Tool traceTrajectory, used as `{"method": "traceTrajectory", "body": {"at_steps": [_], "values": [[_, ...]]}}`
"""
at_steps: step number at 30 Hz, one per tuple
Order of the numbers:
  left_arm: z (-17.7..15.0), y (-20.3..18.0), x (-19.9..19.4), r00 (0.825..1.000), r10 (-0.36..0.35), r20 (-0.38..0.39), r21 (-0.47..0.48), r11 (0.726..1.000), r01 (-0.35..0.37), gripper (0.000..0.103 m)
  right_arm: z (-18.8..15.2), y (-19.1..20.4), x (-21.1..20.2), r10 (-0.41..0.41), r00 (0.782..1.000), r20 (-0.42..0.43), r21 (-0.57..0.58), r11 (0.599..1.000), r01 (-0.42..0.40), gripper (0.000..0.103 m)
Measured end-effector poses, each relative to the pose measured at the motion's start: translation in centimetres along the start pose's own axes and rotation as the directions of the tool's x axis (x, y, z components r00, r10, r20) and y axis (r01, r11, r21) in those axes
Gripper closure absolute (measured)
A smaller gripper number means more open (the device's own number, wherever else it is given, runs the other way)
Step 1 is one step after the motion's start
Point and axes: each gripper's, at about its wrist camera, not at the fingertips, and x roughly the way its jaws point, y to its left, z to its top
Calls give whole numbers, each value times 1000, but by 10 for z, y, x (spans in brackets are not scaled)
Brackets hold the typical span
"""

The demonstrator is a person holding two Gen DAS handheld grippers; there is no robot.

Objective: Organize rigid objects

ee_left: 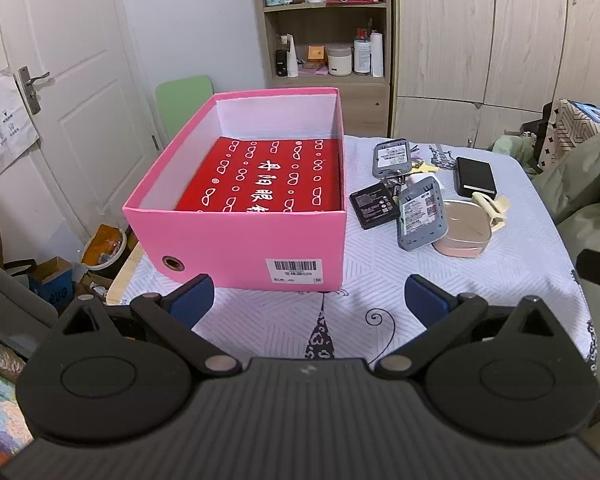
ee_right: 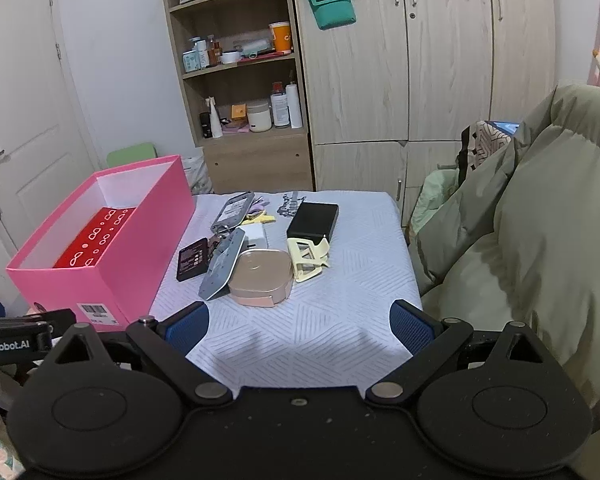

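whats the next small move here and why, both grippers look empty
Probably ease the right gripper forward and down toward the pink round case. Both grippers are open and empty, the left gripper faces the pink box, and the case is the nearest piece of the loose pile beside that box, unobstructed on its near side, so it looks like the easiest first pick.

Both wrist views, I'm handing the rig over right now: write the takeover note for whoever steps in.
Left tongs: open, empty, hovering at the near wall of the open pink cardboard box.
Right tongs: open, empty, short of the loose pile.
In the box: only a red printed flat case.
Still on the white patterned tablecloth: rose-gold rounded compact, pale yellow hair claw, black rectangular box, two grey badge holders, flat black card-like device, white charger.
Left: move all of these into the box.
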Motion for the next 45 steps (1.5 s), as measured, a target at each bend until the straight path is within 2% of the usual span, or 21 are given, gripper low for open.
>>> {"method": "traceTrajectory", "body": {"at_steps": [7,18,38,45], "values": [[0,3,4,999,32,12,-4,999,-32,0,2,5,0,-4,1000,6,-13,1000,4,4],[1,11,7,999,33,15,-13,999,-32,0,3,13,1,-5,1000,20,-48,999,6,4],[0,14,19,1000,9,-25,-20,1000,-9,0,1,22,10,-6,1000,0,-78,997,6,4],[6,15,17,999,-22,-39,-2,1000,22,0,7,22,3,-11,999,30,-60,998,12,4]]}}
